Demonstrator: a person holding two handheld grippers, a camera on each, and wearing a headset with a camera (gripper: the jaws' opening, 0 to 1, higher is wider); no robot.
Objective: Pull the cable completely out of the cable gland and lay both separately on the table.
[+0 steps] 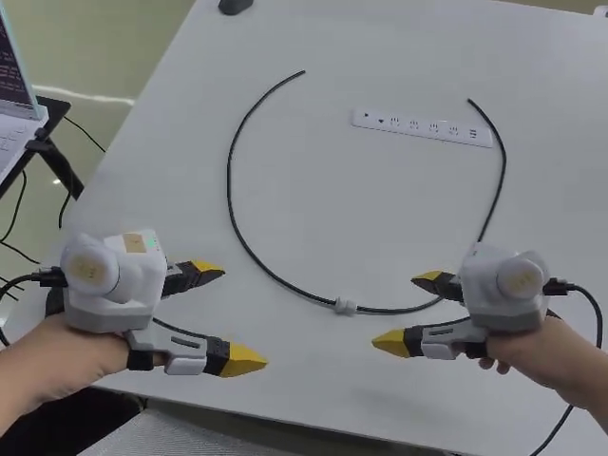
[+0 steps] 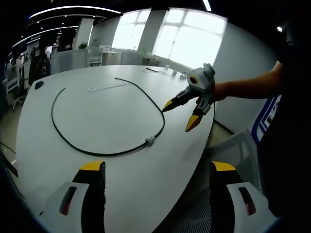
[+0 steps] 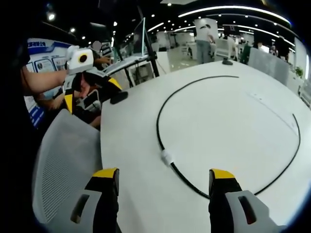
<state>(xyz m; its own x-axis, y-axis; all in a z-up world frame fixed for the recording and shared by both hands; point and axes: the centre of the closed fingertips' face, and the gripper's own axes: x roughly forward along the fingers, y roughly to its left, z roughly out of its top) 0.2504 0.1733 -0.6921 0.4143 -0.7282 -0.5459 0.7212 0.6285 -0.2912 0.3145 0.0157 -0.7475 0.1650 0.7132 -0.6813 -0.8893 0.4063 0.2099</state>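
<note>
My left gripper (image 1: 243, 317) and right gripper (image 1: 394, 311) hover at the near edge of the white table (image 1: 380, 209), jaws spread, empty. Between them lies the cable gland (image 1: 346, 307), threaded on the looped black cable (image 1: 231, 204).

No legible text.
Marks on the power strip (image 1: 423, 127), laptop screen (image 1: 11, 66) and blue wall board (image 3: 41, 47) are too small or blurred to read.
</note>
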